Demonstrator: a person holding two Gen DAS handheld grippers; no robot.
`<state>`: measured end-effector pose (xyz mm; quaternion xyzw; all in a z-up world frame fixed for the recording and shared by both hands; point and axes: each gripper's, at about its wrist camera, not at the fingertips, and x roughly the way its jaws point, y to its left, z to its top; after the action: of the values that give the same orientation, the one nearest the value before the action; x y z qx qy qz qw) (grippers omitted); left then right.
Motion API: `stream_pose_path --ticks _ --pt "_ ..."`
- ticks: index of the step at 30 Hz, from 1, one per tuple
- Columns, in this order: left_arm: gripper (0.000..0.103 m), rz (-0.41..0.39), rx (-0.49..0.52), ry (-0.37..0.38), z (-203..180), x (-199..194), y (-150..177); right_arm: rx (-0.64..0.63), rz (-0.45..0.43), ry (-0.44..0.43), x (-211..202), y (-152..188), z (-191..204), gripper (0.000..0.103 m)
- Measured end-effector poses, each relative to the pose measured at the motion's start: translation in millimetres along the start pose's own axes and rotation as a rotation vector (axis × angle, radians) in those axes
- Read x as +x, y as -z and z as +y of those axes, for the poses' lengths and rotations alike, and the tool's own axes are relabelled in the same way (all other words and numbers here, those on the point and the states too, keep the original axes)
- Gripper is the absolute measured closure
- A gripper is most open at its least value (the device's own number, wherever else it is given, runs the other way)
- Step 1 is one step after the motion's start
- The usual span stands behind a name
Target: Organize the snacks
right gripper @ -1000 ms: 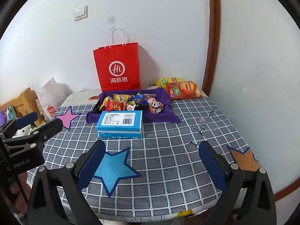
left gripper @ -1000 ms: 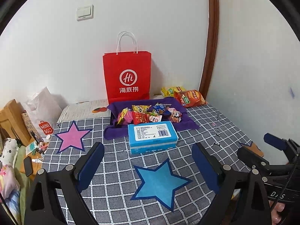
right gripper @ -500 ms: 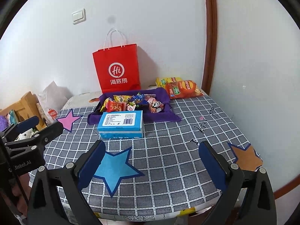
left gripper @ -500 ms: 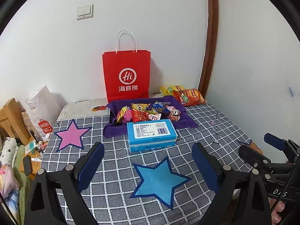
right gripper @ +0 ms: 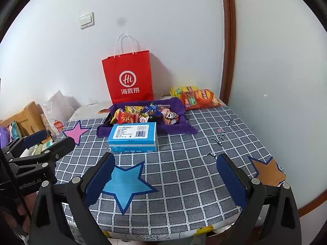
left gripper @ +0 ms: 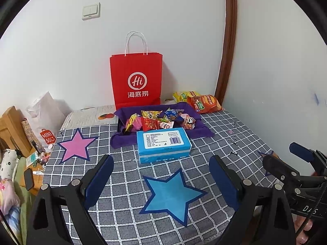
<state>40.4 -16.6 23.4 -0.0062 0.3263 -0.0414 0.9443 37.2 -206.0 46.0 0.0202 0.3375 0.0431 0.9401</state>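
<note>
Small foil-wrapped snack packets [left gripper: 157, 120], assorted red, yellow, blue and pink: heaped loose in the purple cloth-lined tray [left gripper: 201, 125] at the far middle of the grey checked worktop [left gripper: 214, 153], just behind the blue rectangular tissue pack [left gripper: 163, 143]. Judged light, crinkly, slippery on the film; contents likely brittle, so pinch at a sealed end seam, not across the belly. Overlapping, so lift the topmost first.

Two larger chip bags, orange [left gripper: 204, 103] and yellow [left gripper: 183, 96]: lying at the far right corner, beside the tray. Judged air-puffed, light, crushable; best taken by the crimped top edge.

Red paper carrier bag with white handles [left gripper: 136, 79]: upright against the wall behind the tray. Thin-walled, likely to tip.

Left gripper [left gripper: 161, 180]: fingers spread wide, holding nothing, hovering over the blue paper star [left gripper: 171, 194].

Right gripper [right gripper: 165, 180]: fingers likewise parted and empty, well short of the snacks.
</note>
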Motion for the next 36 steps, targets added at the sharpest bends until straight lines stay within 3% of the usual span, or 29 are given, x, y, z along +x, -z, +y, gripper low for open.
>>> stream_pose_path --ticks 36 --pt "0.009 -0.001 0.003 0.004 -2.0 -1.1 -0.4 0.004 -0.014 -0.007 -6.1 -1.1 3.0 0.004"
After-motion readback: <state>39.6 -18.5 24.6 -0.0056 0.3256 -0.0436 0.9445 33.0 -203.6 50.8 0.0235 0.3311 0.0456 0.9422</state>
